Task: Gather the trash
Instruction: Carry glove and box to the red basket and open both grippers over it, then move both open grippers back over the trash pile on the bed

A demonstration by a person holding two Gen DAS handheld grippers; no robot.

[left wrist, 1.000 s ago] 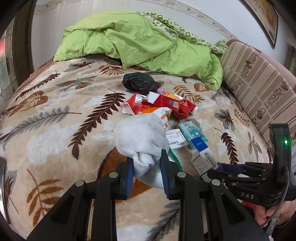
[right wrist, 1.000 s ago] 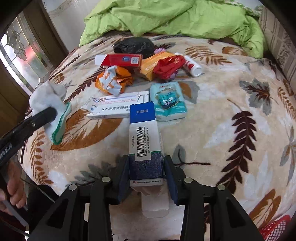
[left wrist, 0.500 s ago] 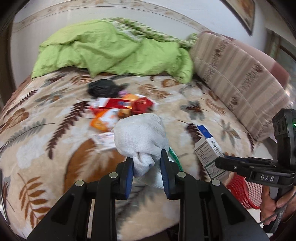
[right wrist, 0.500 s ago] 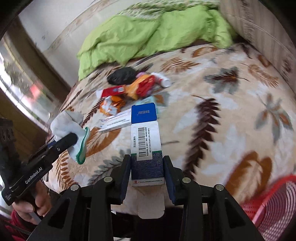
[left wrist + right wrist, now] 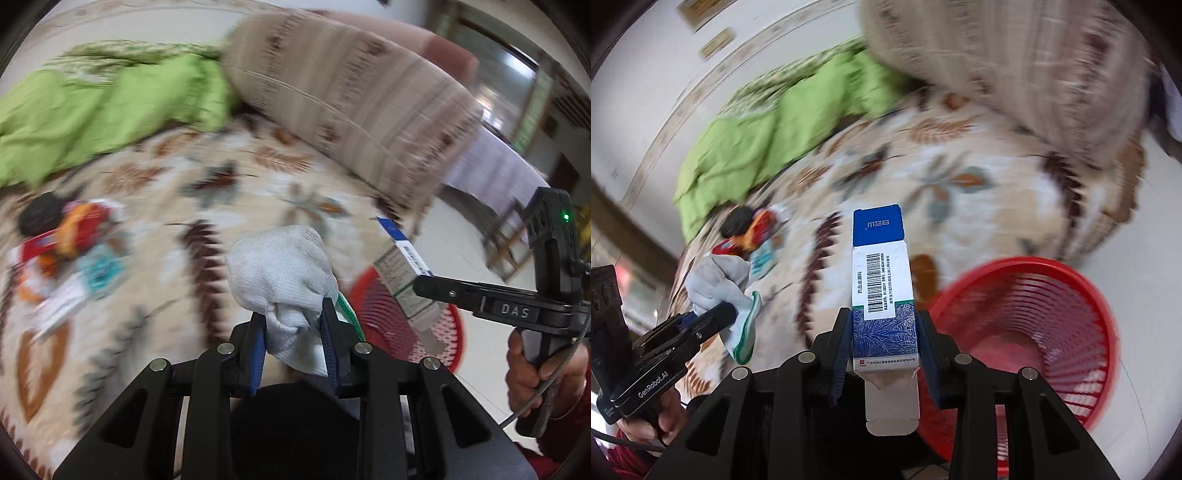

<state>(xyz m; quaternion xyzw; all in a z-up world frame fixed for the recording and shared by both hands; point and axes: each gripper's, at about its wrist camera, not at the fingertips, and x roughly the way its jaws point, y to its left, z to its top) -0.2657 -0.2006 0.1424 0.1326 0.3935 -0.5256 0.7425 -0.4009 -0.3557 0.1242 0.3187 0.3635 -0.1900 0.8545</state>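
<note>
My left gripper (image 5: 293, 343) is shut on a crumpled white glove with a green cuff (image 5: 284, 269), held in the air off the bed's edge; it also shows in the right wrist view (image 5: 716, 277). My right gripper (image 5: 884, 343) is shut on a blue and white carton (image 5: 881, 280), also seen in the left wrist view (image 5: 402, 273) above a red mesh basket (image 5: 384, 325). In the right wrist view the basket (image 5: 1052, 321) stands on the floor just right of the carton. More wrappers and boxes (image 5: 66, 243) lie on the bed.
A leaf-patterned blanket (image 5: 221, 192) covers the bed. A green quilt (image 5: 92, 107) is bunched at the far side, and a striped bolster (image 5: 351, 107) lies along the right. A black bag (image 5: 40, 214) sits by the wrappers. Tiled floor (image 5: 1137, 295) surrounds the basket.
Both grippers have swung right, away from the trash pile and toward the bed's edge, each still holding its item. The red basket has come into full view.
</note>
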